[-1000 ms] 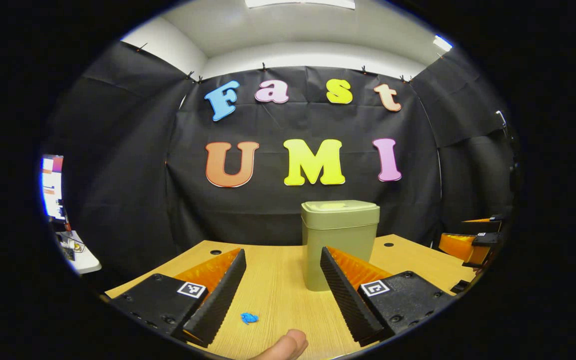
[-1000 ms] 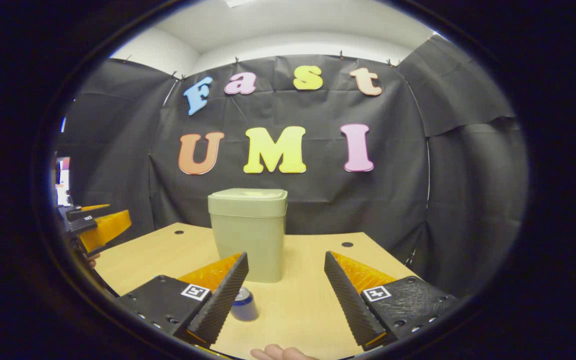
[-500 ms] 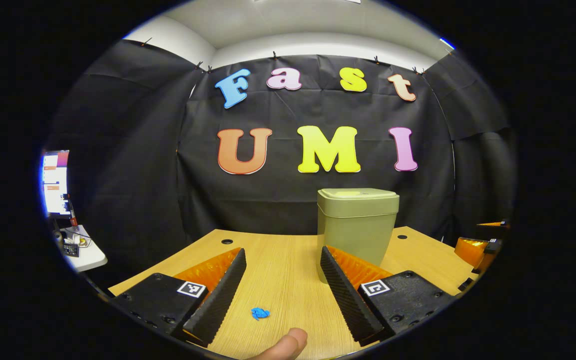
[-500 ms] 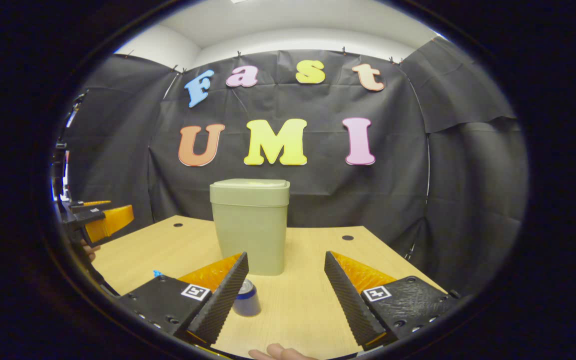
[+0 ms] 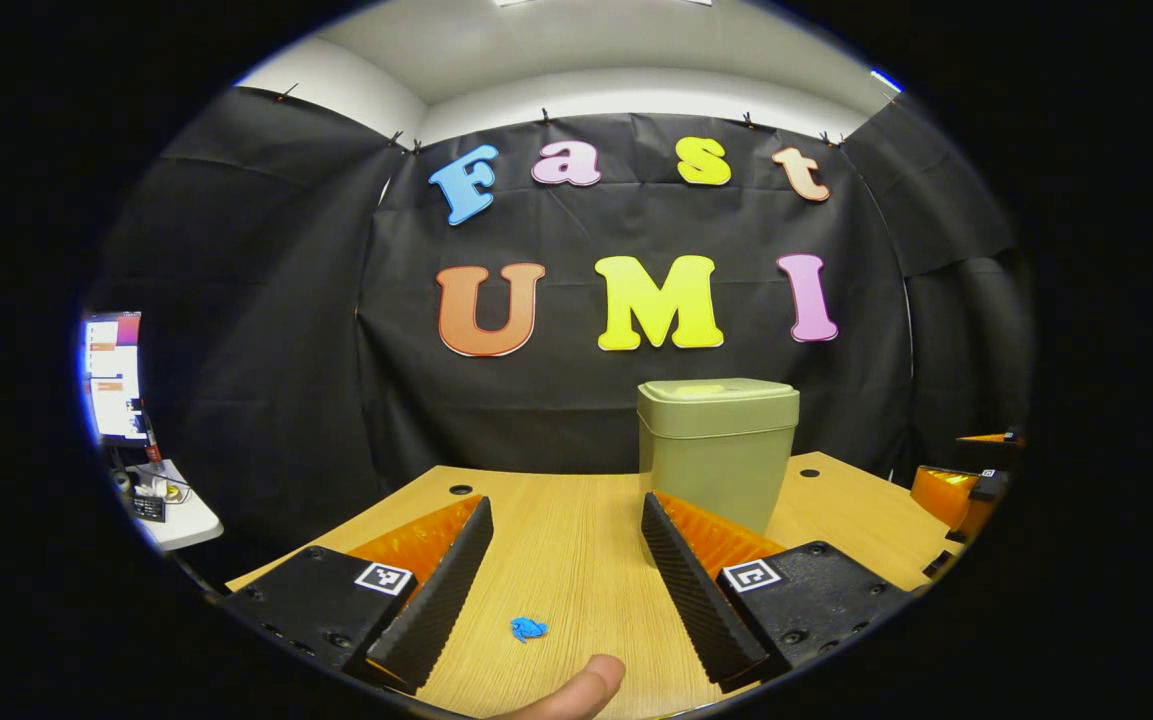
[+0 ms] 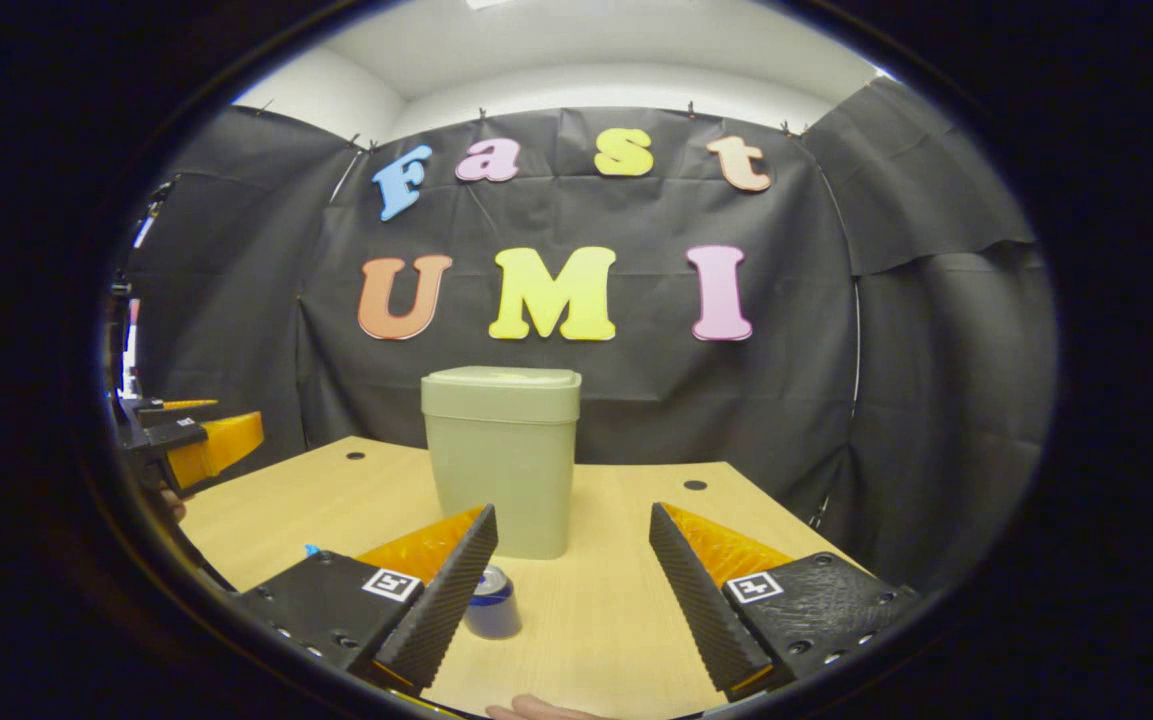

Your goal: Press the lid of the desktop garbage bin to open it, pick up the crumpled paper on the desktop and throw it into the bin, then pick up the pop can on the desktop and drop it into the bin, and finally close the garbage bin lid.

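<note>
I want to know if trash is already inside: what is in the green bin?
Cannot tell: the bin stands with its lid shut, hiding the inside. The can and blue paper lie on the desk.

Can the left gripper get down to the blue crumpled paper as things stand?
Probably yes: the left gripper is open, and the crumpled paper lies on bare desktop between its fingers, nothing between.

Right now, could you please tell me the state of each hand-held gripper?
Left hand-held gripper: open, holding nothing, above the desk.
Right hand-held gripper: open, holding nothing, the pop can near its left finger.
</note>
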The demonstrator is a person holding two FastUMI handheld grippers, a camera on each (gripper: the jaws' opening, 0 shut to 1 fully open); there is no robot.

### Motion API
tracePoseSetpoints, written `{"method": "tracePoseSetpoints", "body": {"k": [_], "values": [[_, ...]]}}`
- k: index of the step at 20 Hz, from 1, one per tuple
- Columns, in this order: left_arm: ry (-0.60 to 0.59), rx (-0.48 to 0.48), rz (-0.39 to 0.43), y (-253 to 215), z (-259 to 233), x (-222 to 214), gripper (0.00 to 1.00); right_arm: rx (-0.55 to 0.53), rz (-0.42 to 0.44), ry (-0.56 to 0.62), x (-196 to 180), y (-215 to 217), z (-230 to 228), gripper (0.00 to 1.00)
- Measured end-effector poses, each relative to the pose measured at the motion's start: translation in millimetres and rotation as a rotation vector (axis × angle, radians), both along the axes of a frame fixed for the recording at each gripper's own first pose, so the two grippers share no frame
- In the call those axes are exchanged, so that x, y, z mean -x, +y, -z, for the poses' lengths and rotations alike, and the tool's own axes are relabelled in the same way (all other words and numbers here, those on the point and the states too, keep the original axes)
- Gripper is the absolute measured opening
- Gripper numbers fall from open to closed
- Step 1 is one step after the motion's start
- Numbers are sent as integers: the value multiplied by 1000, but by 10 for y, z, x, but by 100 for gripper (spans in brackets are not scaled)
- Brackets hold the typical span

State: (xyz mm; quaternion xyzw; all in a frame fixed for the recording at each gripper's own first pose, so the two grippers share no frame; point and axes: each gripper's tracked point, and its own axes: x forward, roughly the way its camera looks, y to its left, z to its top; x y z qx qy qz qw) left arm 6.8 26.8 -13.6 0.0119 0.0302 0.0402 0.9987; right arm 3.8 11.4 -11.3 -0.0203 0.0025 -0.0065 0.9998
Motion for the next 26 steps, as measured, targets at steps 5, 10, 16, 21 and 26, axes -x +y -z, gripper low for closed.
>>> {"method": "tracePoseSetpoints", "body": {"k": [5, 10, 16, 21, 26], "values": [[0, -25, 7, -41, 35, -10, 96, 6, -6, -3, 23, 59, 4, 95], [27, 17, -20, 31, 99, -34, 96, -2, -34, -38, 11, 178, -104, 81], [31, 28, -23, 91, 96, -48, 97, 40, -65, -18, -43, 362, -77, 61], [36, 30, -23, 113, 123, -57, 96, 58, -114, 1, -104, 562, -65, 30], [43, 37, -20, 151, 144, -79, 97, 36, -103, 18, -208, 638, -141, 0]]}}
